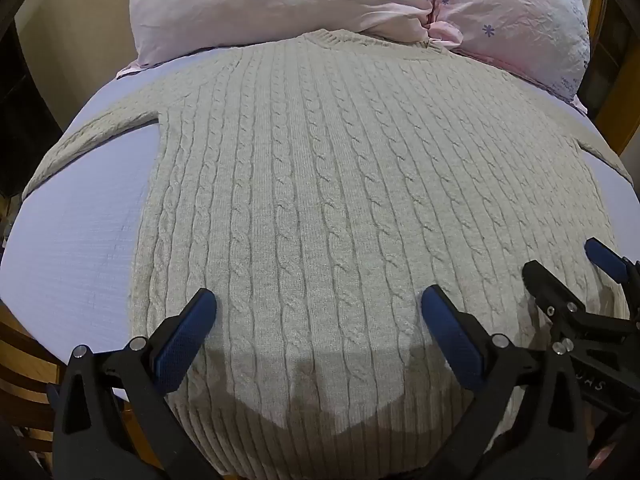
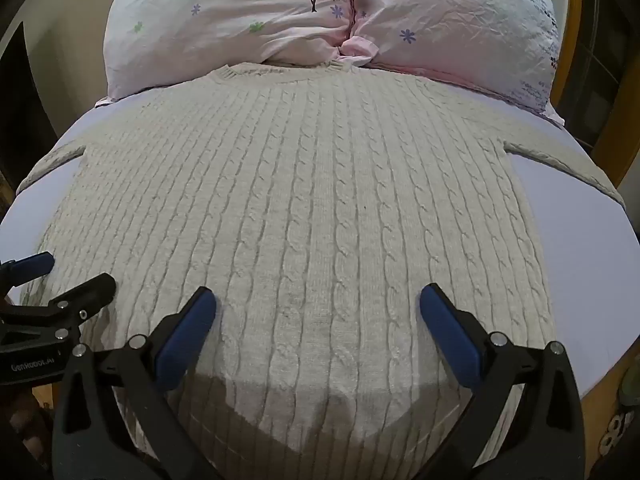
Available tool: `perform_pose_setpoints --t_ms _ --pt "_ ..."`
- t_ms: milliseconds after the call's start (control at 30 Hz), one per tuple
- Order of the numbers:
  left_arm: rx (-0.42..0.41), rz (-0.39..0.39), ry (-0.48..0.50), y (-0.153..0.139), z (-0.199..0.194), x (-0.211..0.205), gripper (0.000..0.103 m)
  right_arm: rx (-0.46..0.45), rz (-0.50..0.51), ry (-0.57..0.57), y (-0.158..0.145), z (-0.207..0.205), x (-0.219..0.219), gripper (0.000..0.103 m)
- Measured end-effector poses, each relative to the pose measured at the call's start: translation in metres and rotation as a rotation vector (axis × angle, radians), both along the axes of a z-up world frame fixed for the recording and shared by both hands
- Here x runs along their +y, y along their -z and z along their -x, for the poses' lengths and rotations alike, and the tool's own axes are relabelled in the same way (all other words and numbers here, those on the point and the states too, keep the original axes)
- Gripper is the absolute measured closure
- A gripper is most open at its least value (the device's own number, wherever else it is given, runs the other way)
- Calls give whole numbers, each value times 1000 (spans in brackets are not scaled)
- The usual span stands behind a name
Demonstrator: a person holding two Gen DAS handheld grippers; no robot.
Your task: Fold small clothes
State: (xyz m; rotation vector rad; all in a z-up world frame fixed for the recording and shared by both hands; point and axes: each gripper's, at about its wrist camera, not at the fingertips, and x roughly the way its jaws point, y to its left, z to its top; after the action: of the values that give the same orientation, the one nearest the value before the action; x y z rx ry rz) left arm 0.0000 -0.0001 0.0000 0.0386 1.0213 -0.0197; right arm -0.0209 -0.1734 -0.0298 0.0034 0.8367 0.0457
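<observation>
- Left wrist view: the cream cable-knit sweater is spread flat on a pale lavender bed sheet, collar up against two pink floral pillows, one sleeve trailing off toward the left edge.
- The left gripper hovers over the hem end, blue pads spread wide, nothing between them. The right gripper pokes in at the right edge, also spread.
- Beige wall on the left, wooden bed frame on the right.
- Right wrist view: same sweater, same sheet, pillows behind.
- The right gripper sits wide open above the knit; the left gripper shows at the left edge.
</observation>
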Motion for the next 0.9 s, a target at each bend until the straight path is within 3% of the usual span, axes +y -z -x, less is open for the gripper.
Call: perform_pose_setpoints --t_ms 900 --pt "-5 1 0 0 0 0 1 -5 0 0 -1 0 -1 2"
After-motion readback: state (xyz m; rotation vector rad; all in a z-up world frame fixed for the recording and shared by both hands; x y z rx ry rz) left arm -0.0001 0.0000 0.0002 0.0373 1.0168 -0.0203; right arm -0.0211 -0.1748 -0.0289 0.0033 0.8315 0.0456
